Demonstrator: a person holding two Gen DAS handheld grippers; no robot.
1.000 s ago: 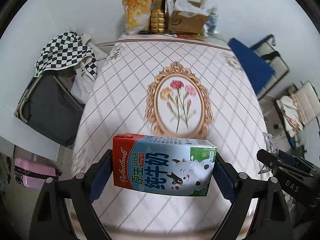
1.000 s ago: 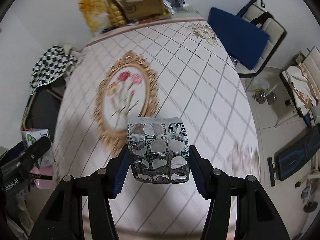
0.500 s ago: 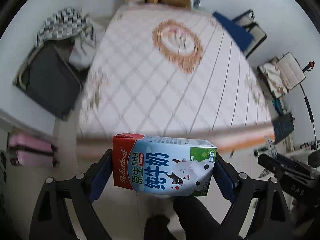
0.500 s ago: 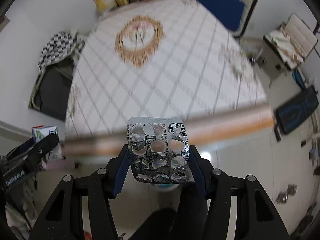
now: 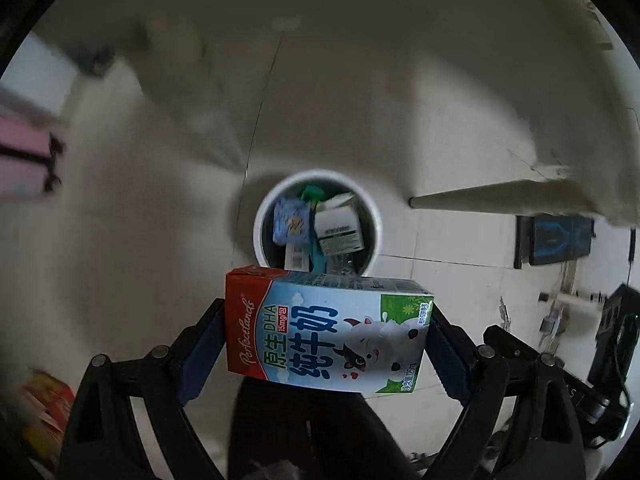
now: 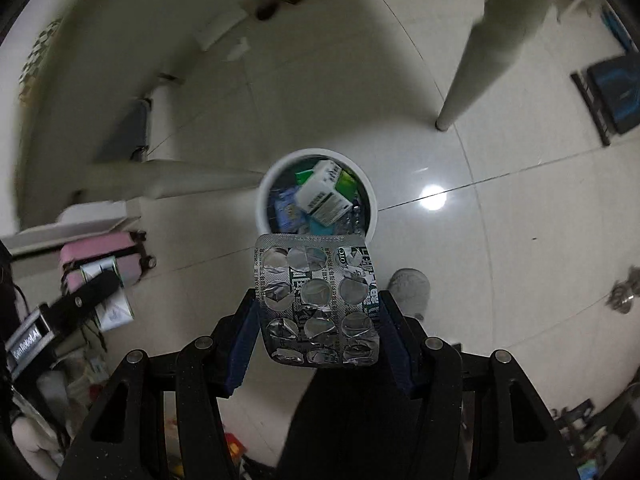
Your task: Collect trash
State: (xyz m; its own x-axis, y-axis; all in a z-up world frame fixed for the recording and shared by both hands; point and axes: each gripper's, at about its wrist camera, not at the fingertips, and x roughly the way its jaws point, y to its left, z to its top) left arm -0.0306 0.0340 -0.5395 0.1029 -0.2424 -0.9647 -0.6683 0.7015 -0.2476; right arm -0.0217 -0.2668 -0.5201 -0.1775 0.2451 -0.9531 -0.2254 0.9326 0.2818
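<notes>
The left gripper [image 5: 327,336] was clamped on a small milk carton [image 5: 326,334], its blue pads pressed against the carton's two short ends, the printed face turned toward the camera. The right gripper [image 6: 318,312] was closed on an emptied blister pack [image 6: 317,300], the foil side up and every pocket burst, held by its long edges between the pads. Both pieces of trash hung over a tiled floor [image 6: 500,220], and both cameras looked down at a round white trash bin [image 5: 318,178] standing on that floor beside a table leg [image 6: 476,64].

The bin [image 6: 316,156] already held several discarded things: a white box [image 6: 322,198] lying on top, a blue sachet [image 5: 290,220], and some green packaging [image 6: 304,176] (the rest was too dim to name). So part of the collecting looked finished. In each view the held item sat just below the bin's opening rather than squarely over it, so neither seemed quite lined up for a drop. What remained, by this reckoning, was to bring each gripper over the rim and let go, one item at a time or together. A pink suitcase [image 6: 104,260] stood off to the left, well apart from the bin. Whether more rubbish waited elsewhere could not be told from here.
</notes>
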